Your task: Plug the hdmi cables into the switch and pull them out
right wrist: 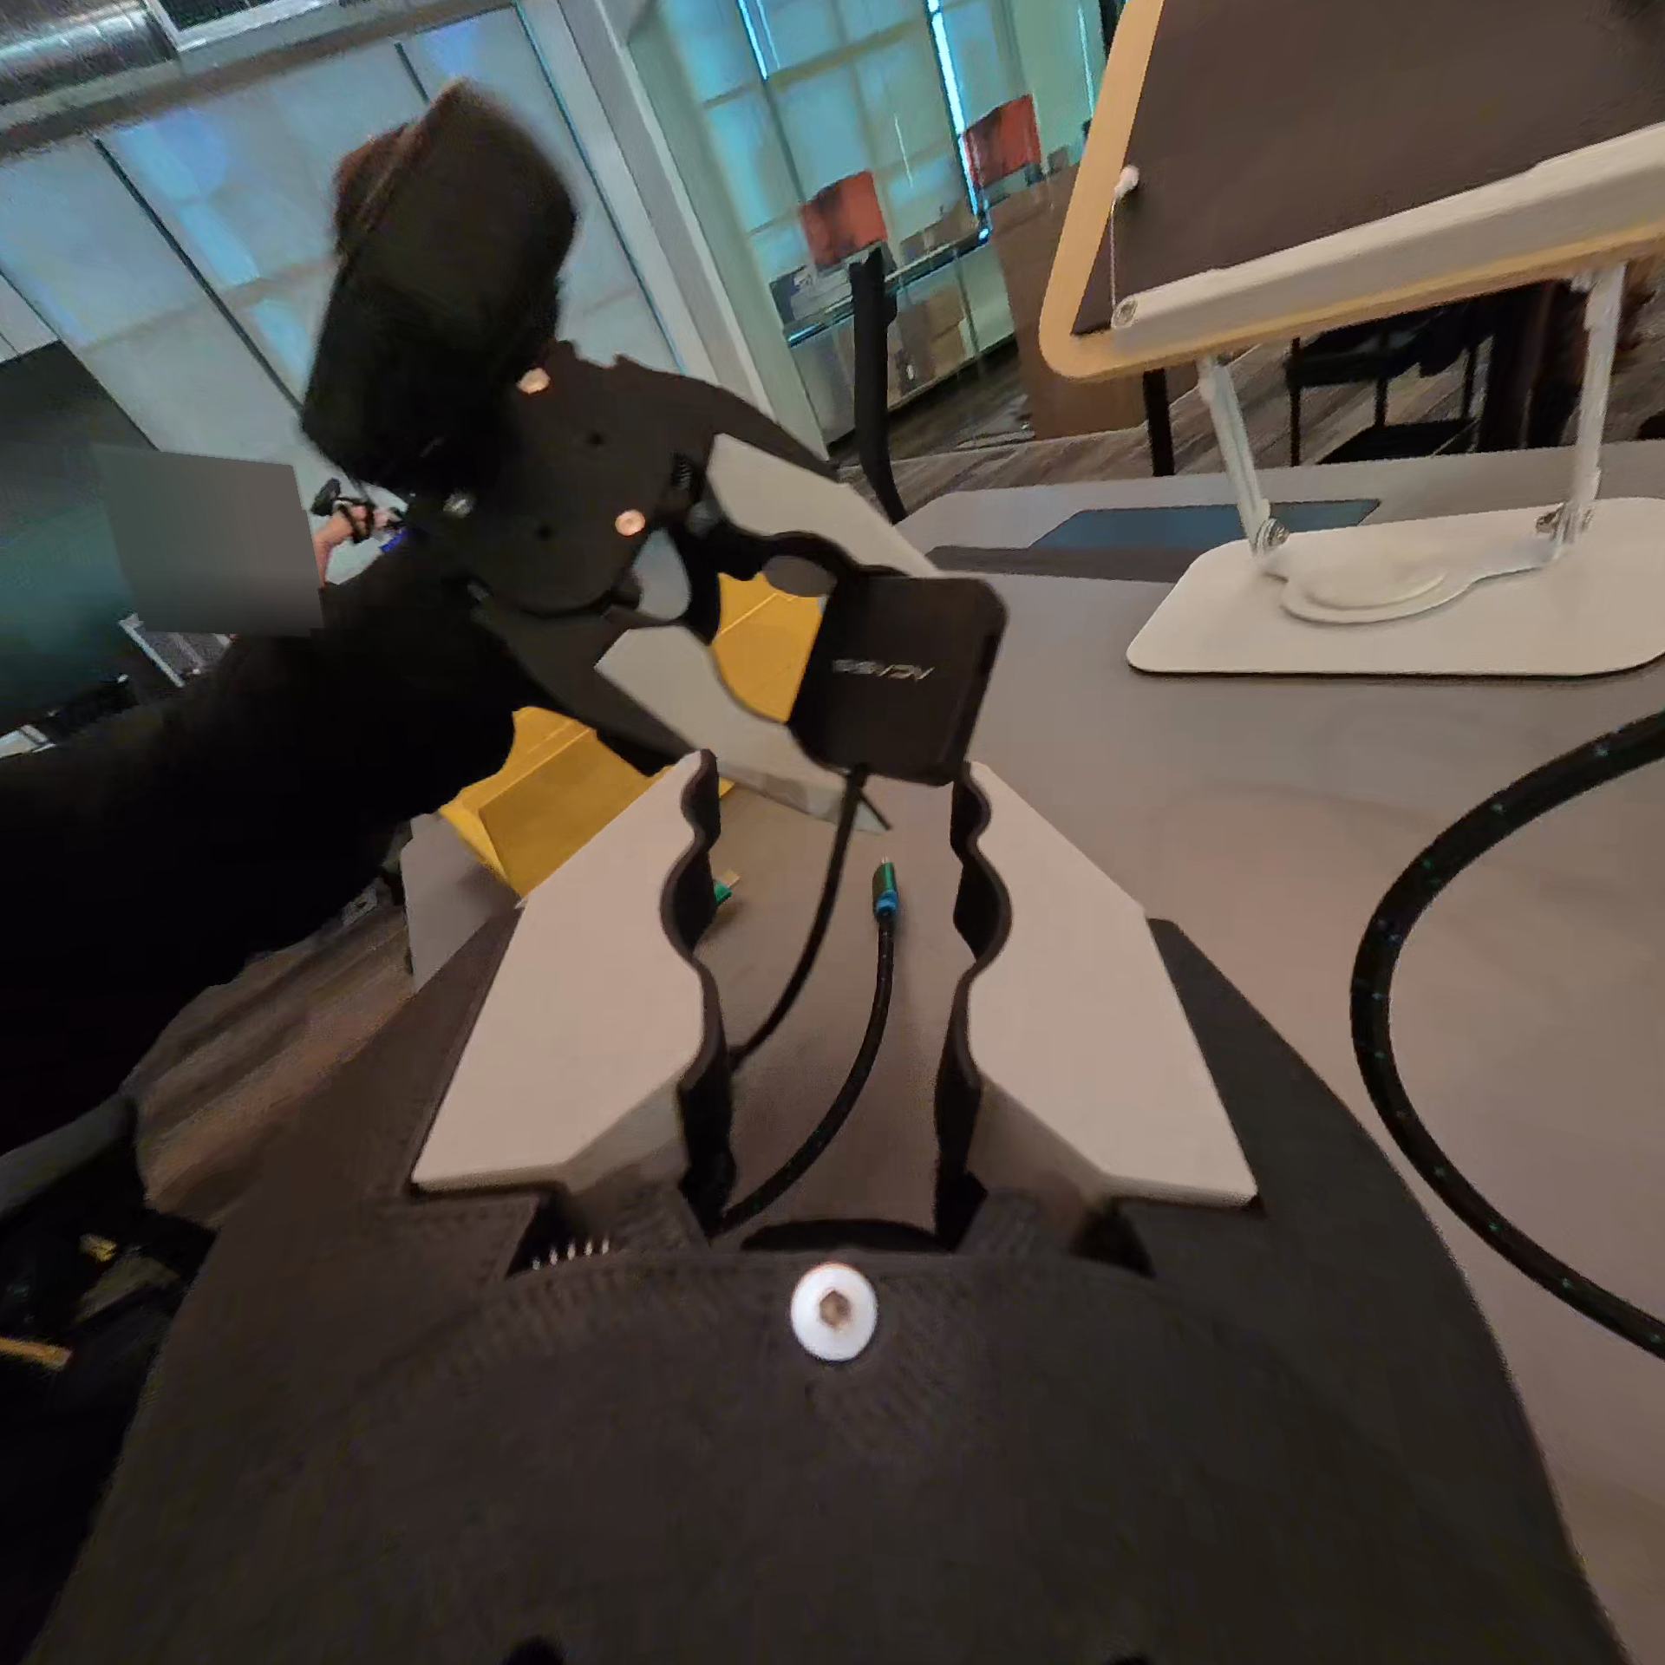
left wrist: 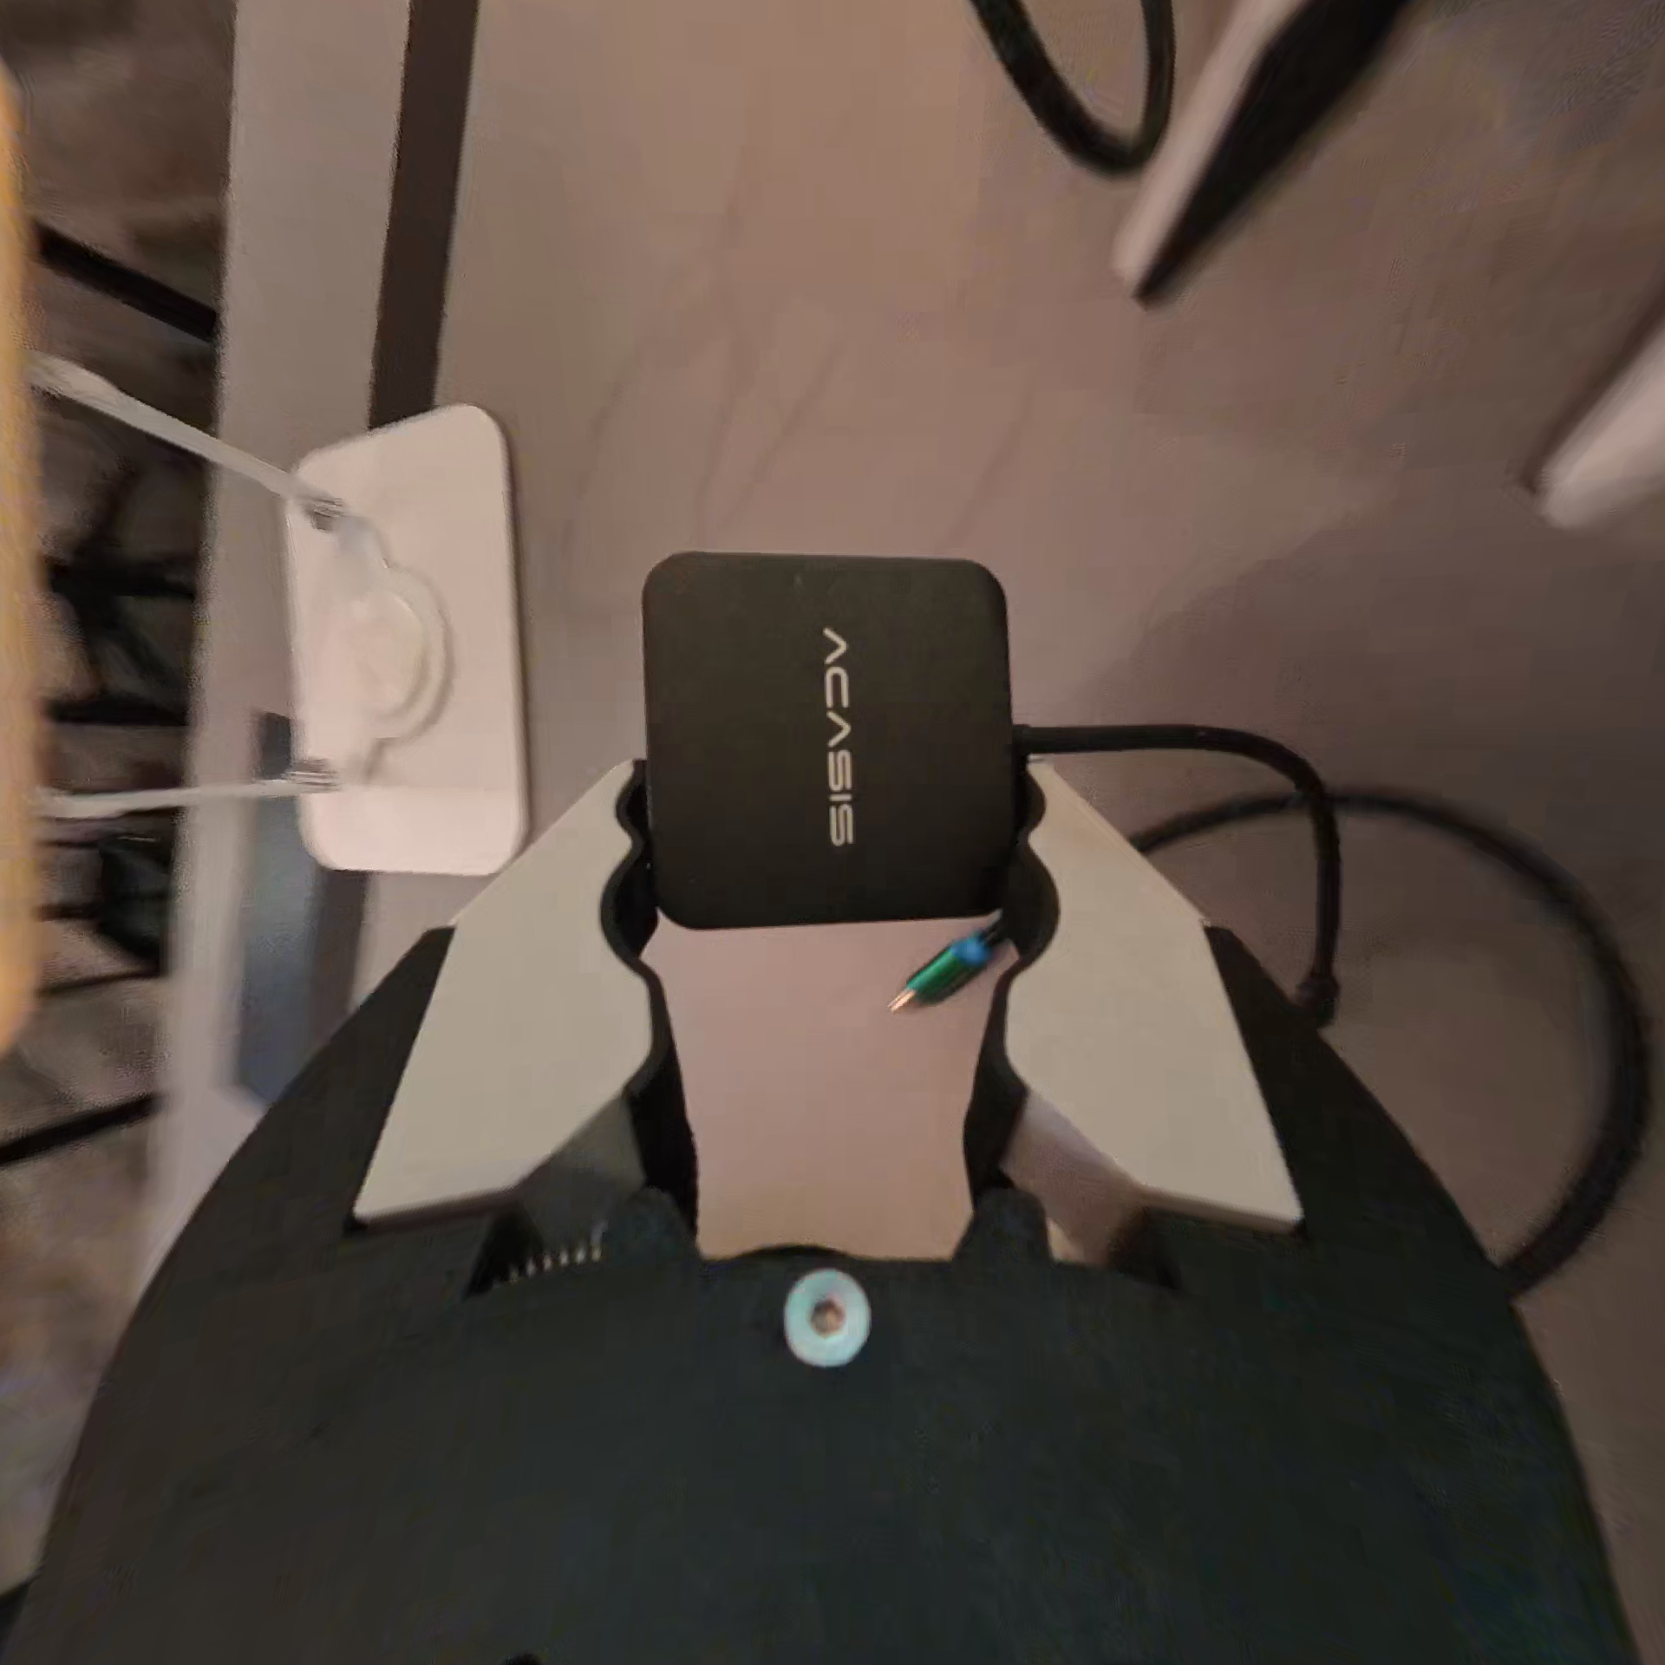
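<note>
My left gripper (left wrist: 833, 838) is shut on the black square switch (left wrist: 824, 739), gripping its two sides and holding it above the grey table (left wrist: 811, 315). The switch's own thin black cable (left wrist: 1171, 737) leaves its right side. In the right wrist view the left gripper (right wrist: 806, 658) holds the switch (right wrist: 901, 676) tilted, just beyond my right gripper (right wrist: 838, 793). The right gripper is open. A braided black cable with a green and blue plug (right wrist: 886, 887) runs between its fingers without being clamped. That plug (left wrist: 941, 978) also shows under the switch.
A white stand (right wrist: 1387, 595) carrying a tan-framed board (right wrist: 1351, 180) stands at the back right; its base (left wrist: 423, 649) is left of the switch. A braided cable loop (right wrist: 1378, 946) lies at the right. A second green plug (right wrist: 725, 892) peeks beside my left finger. Some 10 cm of space lies between my two pairs of fingers.
</note>
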A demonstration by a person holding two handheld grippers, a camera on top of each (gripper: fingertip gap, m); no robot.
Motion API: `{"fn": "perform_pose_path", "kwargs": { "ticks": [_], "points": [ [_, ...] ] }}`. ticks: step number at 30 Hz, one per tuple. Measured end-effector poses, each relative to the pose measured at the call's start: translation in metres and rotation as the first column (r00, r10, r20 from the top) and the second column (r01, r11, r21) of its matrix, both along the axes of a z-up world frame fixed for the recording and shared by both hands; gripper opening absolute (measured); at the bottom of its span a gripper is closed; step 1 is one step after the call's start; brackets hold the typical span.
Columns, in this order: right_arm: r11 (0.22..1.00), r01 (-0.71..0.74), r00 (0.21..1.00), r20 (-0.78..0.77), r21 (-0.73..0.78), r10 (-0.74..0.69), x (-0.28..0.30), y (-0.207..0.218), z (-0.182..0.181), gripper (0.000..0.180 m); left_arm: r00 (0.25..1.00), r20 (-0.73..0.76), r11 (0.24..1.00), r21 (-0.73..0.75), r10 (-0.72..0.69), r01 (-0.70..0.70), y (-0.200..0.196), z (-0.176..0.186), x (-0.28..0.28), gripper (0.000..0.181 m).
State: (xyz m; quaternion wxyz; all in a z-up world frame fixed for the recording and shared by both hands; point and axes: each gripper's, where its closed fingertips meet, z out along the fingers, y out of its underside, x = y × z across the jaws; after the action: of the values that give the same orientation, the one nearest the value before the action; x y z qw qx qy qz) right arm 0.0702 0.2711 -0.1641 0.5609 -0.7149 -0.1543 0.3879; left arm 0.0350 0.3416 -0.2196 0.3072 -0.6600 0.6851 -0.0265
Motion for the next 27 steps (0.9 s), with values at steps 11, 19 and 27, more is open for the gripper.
{"fn": "perform_pose_path", "kwargs": {
  "ticks": [11, 19, 27],
  "points": [
    [0.999, 0.046, 0.995, -0.084, -0.007, -0.047, 0.025, 0.002, 0.004, 0.044, 0.929, -0.001, 0.779, -0.545, 0.369, -0.31, 0.01, -0.092, 0.049, 0.076],
    [0.998, 0.06, 0.998, -0.006, 0.028, -0.06, 0.021, 0.0, 0.006, 0.044, 0.925, -0.03, 0.799, -0.495, 0.378, -0.342, 0.011, -0.111, 0.053, 0.08],
    [0.997, 0.061, 0.998, 0.025, 0.035, -0.062, 0.017, 0.0, 0.003, 0.043, 0.9, 0.083, 0.834, -0.421, 0.428, -0.358, 0.018, -0.052, 0.003, 0.094]
  ]
}}
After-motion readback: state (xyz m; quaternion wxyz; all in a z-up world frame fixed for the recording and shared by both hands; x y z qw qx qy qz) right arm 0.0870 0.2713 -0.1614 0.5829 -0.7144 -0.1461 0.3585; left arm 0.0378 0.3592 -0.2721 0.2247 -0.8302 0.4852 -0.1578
